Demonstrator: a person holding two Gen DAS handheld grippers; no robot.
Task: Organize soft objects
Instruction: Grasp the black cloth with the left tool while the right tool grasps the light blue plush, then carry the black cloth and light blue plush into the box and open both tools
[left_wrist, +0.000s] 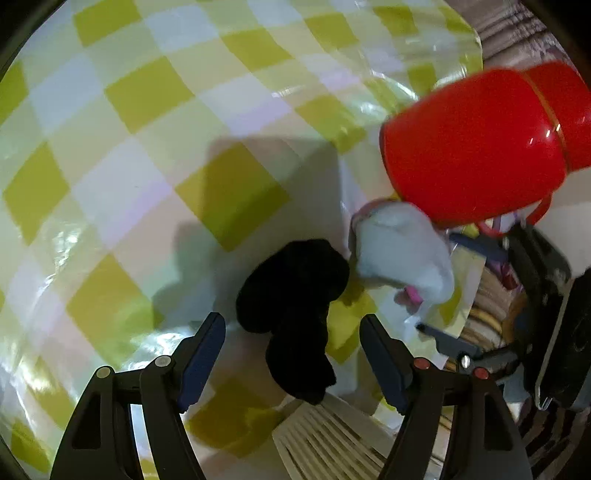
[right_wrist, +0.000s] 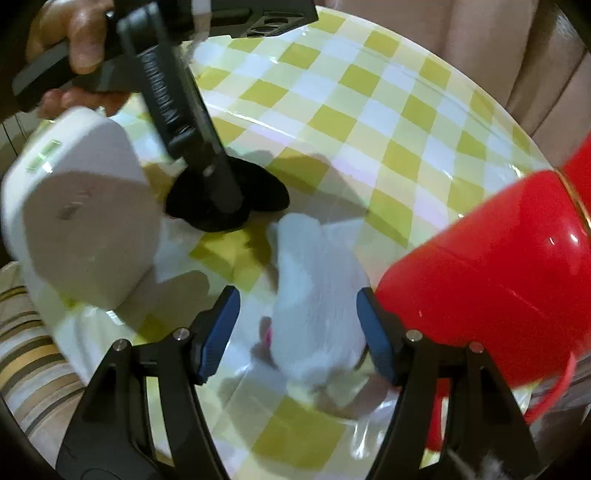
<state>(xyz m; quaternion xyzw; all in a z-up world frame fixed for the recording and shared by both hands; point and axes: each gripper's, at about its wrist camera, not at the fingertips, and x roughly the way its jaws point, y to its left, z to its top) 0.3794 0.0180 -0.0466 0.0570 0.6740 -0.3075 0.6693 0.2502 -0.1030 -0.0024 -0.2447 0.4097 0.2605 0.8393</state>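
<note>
A black soft thing (left_wrist: 291, 310) lies on the yellow-checked tablecloth (left_wrist: 155, 110). My left gripper (left_wrist: 291, 325) hangs over it, open, a finger on each side and neither pad pressing. Just right of it lies a white fluffy thing (left_wrist: 402, 254) with a bit of pink. In the right wrist view the white fluffy thing (right_wrist: 317, 295) sits between the spread fingers of my right gripper (right_wrist: 297, 295), which is open and not squeezing it. Beyond it the left gripper (right_wrist: 225, 195) comes down onto the black thing (right_wrist: 266, 192), held by a person's hand (right_wrist: 81, 33).
A red plastic container (right_wrist: 491, 288) with a thin handle stands close on the right, also red in the left wrist view (left_wrist: 476, 147). A big white block (right_wrist: 81, 221), blurred, is beside the left gripper. Striped fabric (right_wrist: 26, 354) lies past the table's near edge.
</note>
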